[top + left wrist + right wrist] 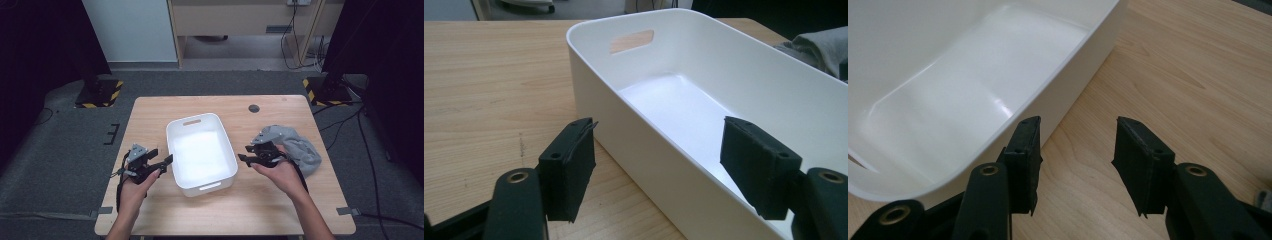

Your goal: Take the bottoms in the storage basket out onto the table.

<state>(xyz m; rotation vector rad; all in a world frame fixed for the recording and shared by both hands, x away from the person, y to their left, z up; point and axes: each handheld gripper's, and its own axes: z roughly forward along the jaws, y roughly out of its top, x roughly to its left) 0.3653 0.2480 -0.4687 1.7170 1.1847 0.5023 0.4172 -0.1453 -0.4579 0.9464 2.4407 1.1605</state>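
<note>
A white plastic bin [210, 120] with handle slots stands empty in the middle of the wooden table [150, 115]. My left gripper [162, 157] is at the bin's left side. In the left gripper view the left gripper [664, 172] is open. The bin's long wall [634, 135] runs between its pads without touching them, one pad outside and one over the inside. My right gripper [245, 153] is at the bin's right side. It [1075, 165] is open over bare wood, next to the bin's outer wall [1073, 95], holding nothing.
A crumpled grey cloth [300, 147] lies on the table behind the right hand, and it also shows past the bin as the grey cloth [824, 45]. A dark round hole [254, 108] sits near the table's far edge. Black stands and cables ring the table.
</note>
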